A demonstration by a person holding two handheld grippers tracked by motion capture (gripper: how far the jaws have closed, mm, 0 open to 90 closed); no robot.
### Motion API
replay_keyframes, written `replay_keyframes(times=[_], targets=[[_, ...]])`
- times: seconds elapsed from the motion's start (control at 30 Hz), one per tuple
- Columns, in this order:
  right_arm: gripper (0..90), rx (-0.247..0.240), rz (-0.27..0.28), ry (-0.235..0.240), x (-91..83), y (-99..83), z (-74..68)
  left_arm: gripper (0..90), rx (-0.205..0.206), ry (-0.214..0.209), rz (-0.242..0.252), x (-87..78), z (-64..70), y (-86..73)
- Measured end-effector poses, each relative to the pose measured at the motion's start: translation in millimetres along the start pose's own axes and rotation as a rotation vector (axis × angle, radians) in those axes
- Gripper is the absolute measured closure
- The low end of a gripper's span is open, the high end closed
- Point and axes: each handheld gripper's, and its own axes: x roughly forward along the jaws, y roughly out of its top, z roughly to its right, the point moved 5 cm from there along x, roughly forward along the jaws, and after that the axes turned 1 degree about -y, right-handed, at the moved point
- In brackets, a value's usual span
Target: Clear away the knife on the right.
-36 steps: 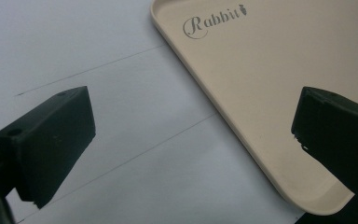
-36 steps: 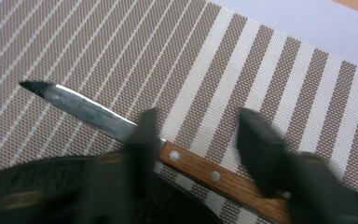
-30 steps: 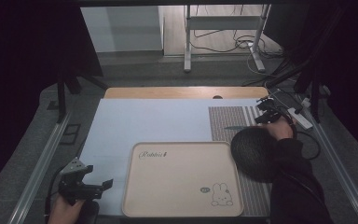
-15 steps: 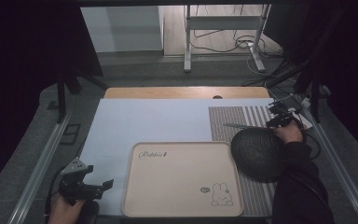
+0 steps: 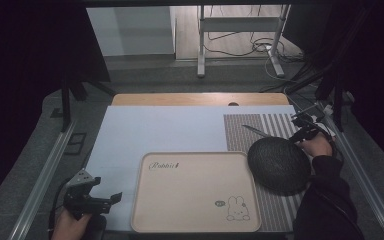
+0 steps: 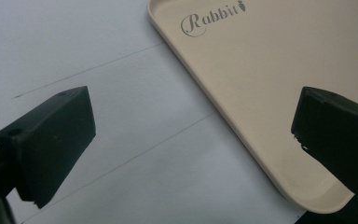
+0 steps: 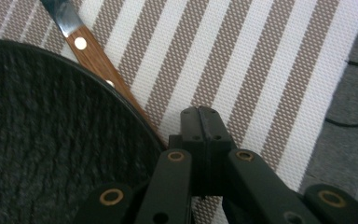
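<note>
Dim room all round, cables on the floor up top, pale blue table cover (image 5: 165, 130) across the middle of the high view. Beige rectangular plastic tray with a rabbit print (image 5: 195, 192) sat lower centre, nothing on it. Striped brown-and-white woven placemat (image 5: 260, 127) lay to its right, with a round black textured plate (image 5: 278, 165) on top, overlapping the mat's lower half. Wood-handled knife with brass rivets (image 7: 93, 58) lay on the mat, tucked partly under the plate's far rim, blade pointing to the upper left of the right gripper view.

Right gripper (image 7: 204, 135) hovered at the plate's right edge, jaws pressed fully together with nothing between them, just beside the knife handle. Left gripper (image 6: 186, 140) waited at the lower left of the high view, jaws spread wide and empty, straddling the tray's near corner without touching.

Looked like the approach step, probably going for the knife or the plate. Next move would call for opening those jaws first, then lining up across the handle where it clears the rim. Tricky bit: hardly any handle exposed.
</note>
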Motion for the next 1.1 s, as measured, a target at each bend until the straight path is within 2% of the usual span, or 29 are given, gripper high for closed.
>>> replay_keyframes(times=[0.1,0.17,0.23,0.3,0.33,0.4,0.5,0.63,0.73,0.83,0.97,1.03,1.1], targets=[[89.3,0.002,0.003,0.001,-0.8,-0.9,1.2,0.0,-0.001,-0.001,0.0,0.1,0.0,0.1],[85.0,0.009,0.026,-0.007,-4.9,1.0,2.8,0.0,-0.002,-0.001,0.0,0.1,-0.2,0.2],[76.7,0.03,0.081,-0.006,-12.8,6.6,2.8,0.0,-0.003,-0.001,0.0,0.2,-0.2,0.2],[66.3,0.033,0.096,0.0,-14.8,8.5,1.6,0.0,-0.003,-0.001,-0.001,0.3,-0.2,0.2],[57.7,0.036,0.105,0.01,-15.8,10.2,0.3,0.0,-0.004,-0.001,-0.001,0.4,-0.2,0.2],[46.2,0.047,0.12,0.039,-15.9,13.7,-4.2,0.0,-0.004,-0.001,-0.001,0.4,-0.2,0.3],[27.1,0.061,0.132,0.051,-13.5,20.2,-10.3,0.0,-0.004,-0.001,-0.003,0.5,-0.1,0.3],[14.2,0.039,0.154,0.07,-9.8,30.9,-21.7,0.0,-0.007,-0.001,-0.002,0.5,-0.5,0.3],[0.6,0.007,0.158,0.052,-4.8,39.0,-32.7,0.0,-0.009,-0.001,-0.001,0.6,-0.7,0.3],[0.0,-0.029,0.137,0.023,1.4,45.1,-42.5,0.0,-0.009,0.0,-0.001,0.6,-0.9,0.2],[0.0,-0.036,0.1,0.015,10.8,51.2,-48.1,0.0,-0.011,-0.001,0.0,0.4,-1.0,0.3],[0.0,-0.021,0.099,0.009,16.0,54.5,-47.3,0.0,-0.01,-0.001,-0.001,0.3,-1.2,0.2],[0.0,-0.021,0.081,0.021,22.5,55.8,-48.4,0.0,-0.013,-0.001,0.0,0.2,-1.3,0.1]])
